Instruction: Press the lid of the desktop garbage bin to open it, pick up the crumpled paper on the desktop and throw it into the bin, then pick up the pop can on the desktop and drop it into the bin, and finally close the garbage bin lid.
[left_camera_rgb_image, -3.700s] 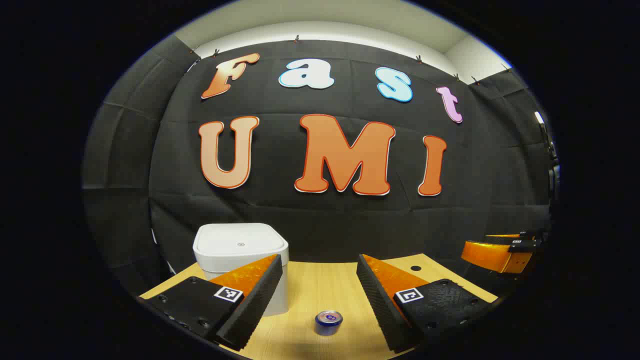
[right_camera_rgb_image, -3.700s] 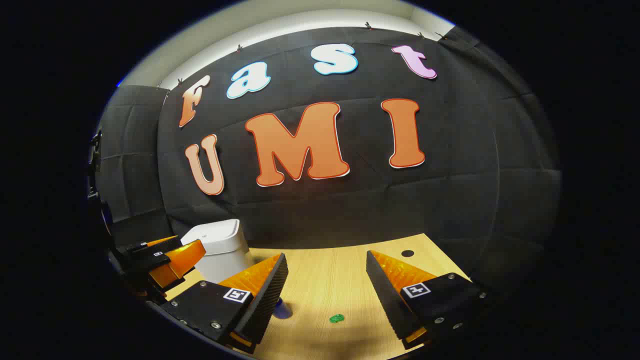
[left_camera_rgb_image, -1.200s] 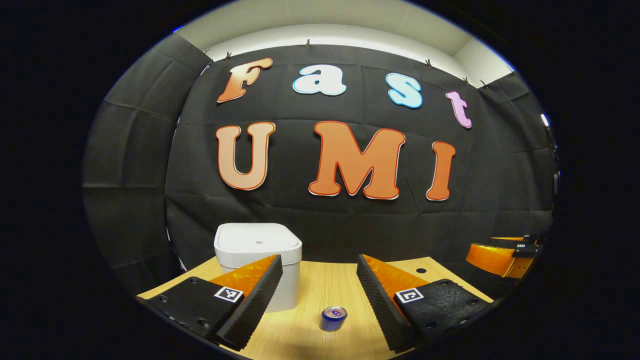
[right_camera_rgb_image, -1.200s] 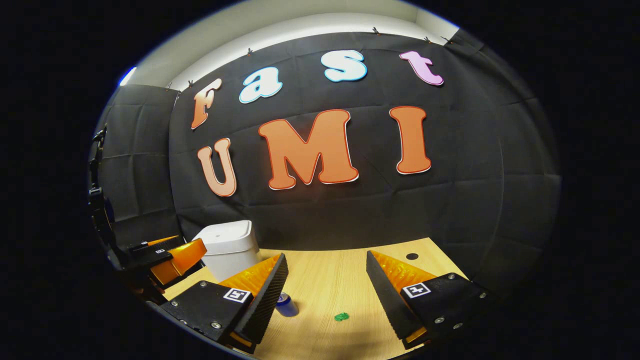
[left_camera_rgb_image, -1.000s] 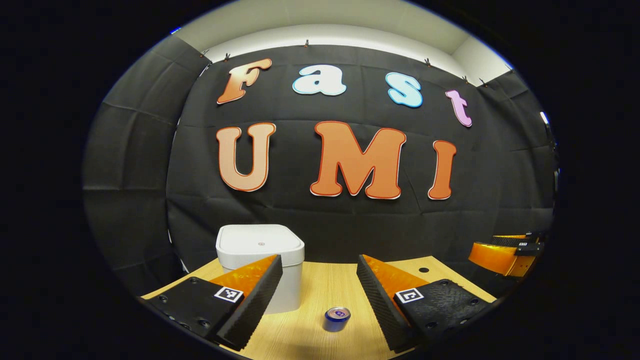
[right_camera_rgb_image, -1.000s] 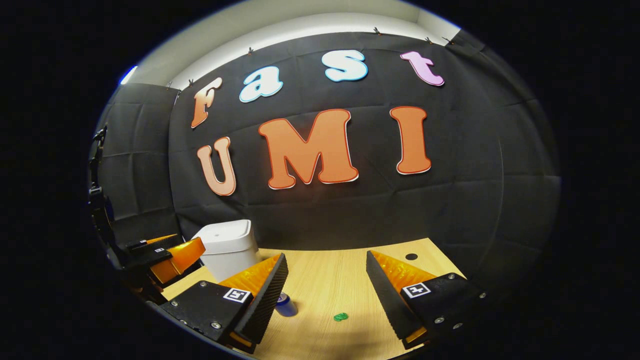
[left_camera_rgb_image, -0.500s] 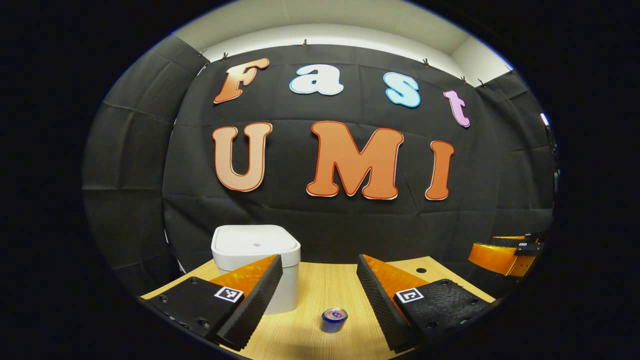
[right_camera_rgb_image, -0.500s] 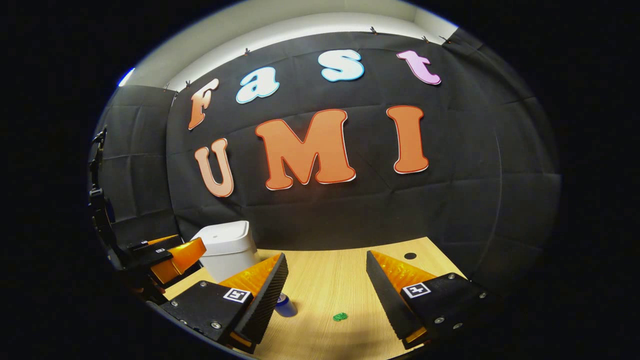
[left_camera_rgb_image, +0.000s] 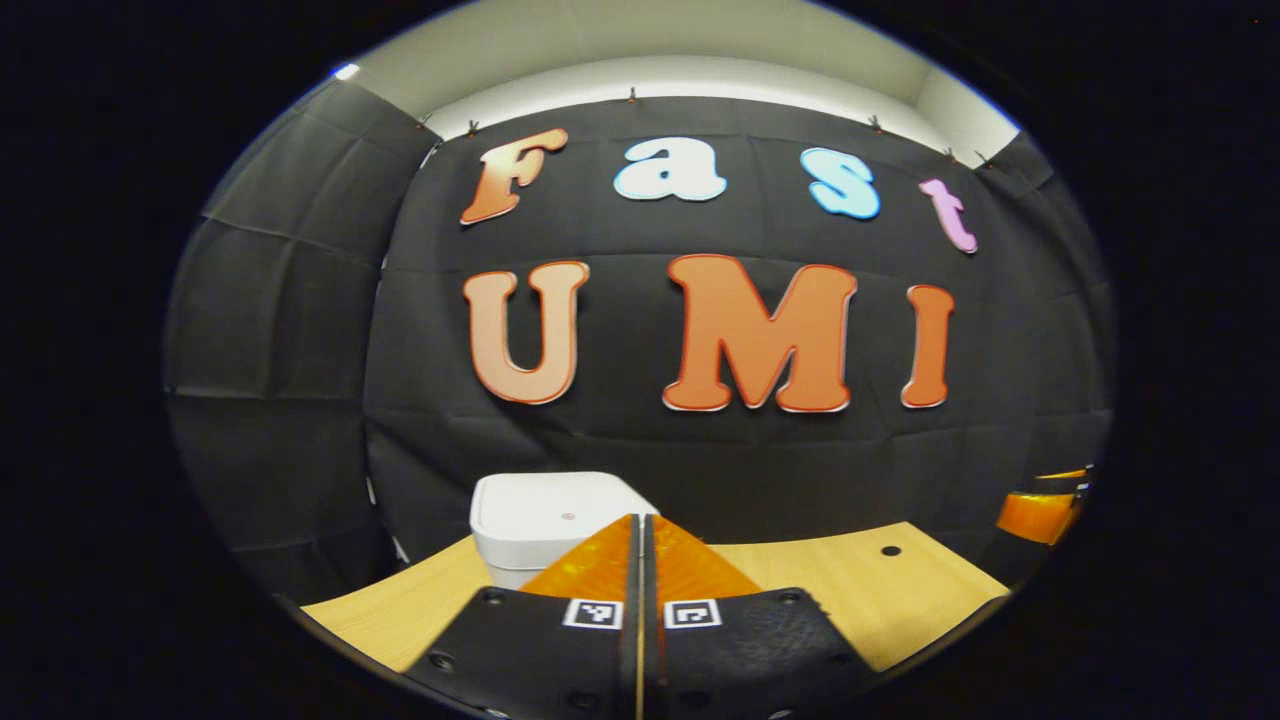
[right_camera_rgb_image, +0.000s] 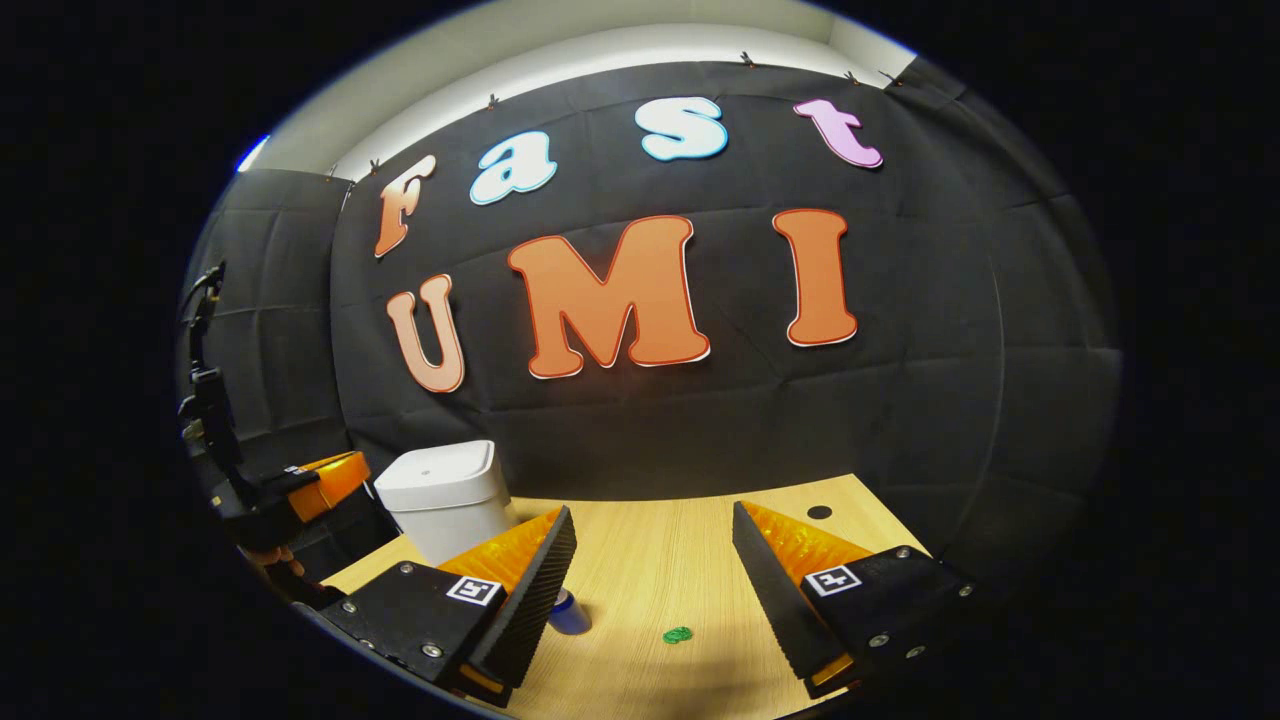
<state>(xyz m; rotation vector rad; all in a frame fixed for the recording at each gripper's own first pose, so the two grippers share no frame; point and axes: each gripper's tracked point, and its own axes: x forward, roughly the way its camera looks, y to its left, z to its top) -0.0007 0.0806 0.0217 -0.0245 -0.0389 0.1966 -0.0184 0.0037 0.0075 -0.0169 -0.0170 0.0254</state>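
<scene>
With its fingers pressed together and empty, the left gripper (left_camera_rgb_image: 640, 520) faces the bin (left_camera_rgb_image: 560, 515) at 12 o'clock — an off-centre press could shove it across the surface (left_camera_rgb_image: 850, 590) — while the right gripper (right_camera_rgb_image: 652, 540) is spread wide.

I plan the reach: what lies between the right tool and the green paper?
Only bare wooden desktop, in the right gripper view: green paper lies ahead between the open right tool's fingers.
</scene>
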